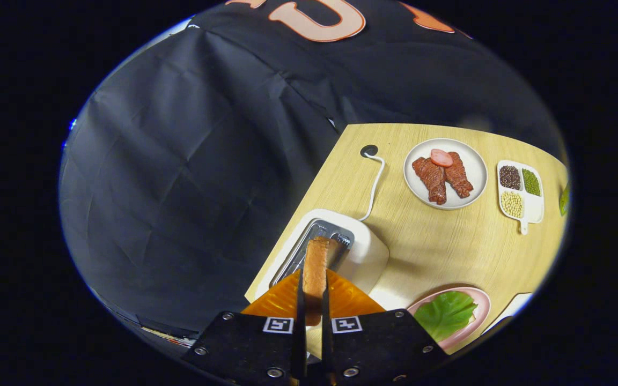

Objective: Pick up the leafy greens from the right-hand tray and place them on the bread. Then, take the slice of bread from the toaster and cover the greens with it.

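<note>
Your gripper [313, 313] is closed on 1 slice of bread [315, 271], both fingers pressing its faces; the slice stands on edge directly above the toaster [365, 252], over its slot. Landmark: toaster, 1 unit, white, w/ 1 cord [375, 185] running from its far side to a round port [369, 150] in the table [438, 246]. Beyond the toaster & to its right: 1 white plate [475, 177] w/ 2 meat strips [442, 177] & 1 pink sausage slice [441, 157]. Further right: 1 divided tray [535, 206], 3 compartments of beans. Near side, right of the toaster: 1 pink plate [482, 316] carrying 1 leafy green [444, 313]; you can't tell if bread lies under it.
</note>
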